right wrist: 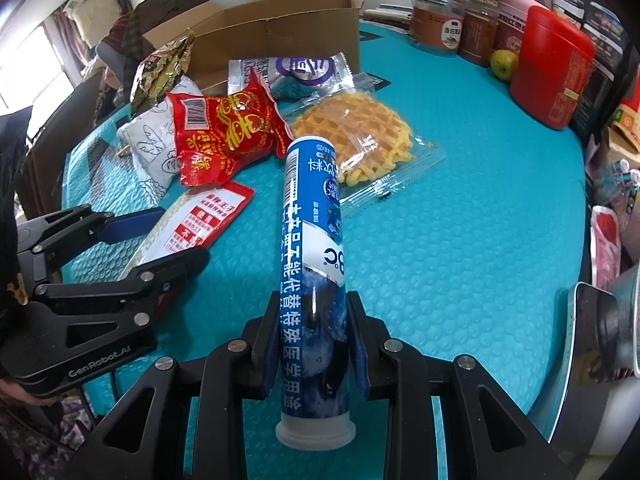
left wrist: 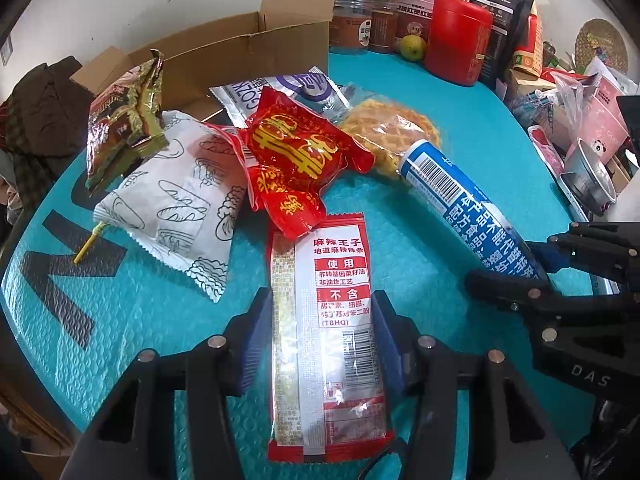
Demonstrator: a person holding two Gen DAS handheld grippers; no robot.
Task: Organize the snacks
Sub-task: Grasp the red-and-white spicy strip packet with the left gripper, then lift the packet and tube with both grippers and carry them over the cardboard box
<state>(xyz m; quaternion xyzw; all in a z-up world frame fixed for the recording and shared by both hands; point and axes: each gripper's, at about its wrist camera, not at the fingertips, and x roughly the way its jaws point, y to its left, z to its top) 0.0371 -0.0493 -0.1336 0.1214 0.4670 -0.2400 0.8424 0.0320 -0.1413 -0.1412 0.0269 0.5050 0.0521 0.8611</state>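
Observation:
My left gripper (left wrist: 320, 312) is shut on a long red-and-white spicy strip packet (left wrist: 326, 336) that lies on the teal mat (left wrist: 400, 220); it also shows in the right wrist view (right wrist: 192, 220). My right gripper (right wrist: 312, 308) is shut on a blue tube (right wrist: 312, 248) with a white cap, also seen in the left wrist view (left wrist: 460, 200). Beyond lie a red candy bag (left wrist: 296, 156), a white bread packet (left wrist: 180, 204), a waffle pack (right wrist: 356, 132), a purple-white packet (left wrist: 280, 92) and a brown-green packet (left wrist: 124, 120). An open cardboard box (left wrist: 240, 56) stands behind them.
Jars (left wrist: 352, 28), a red canister (left wrist: 456, 44), a green fruit (left wrist: 412, 48) and a black pouch (left wrist: 496, 8) line the far right edge. A metal tin (left wrist: 588, 176) and pink packages (left wrist: 600, 116) crowd the right side. Dark clothing (left wrist: 44, 108) lies at the left.

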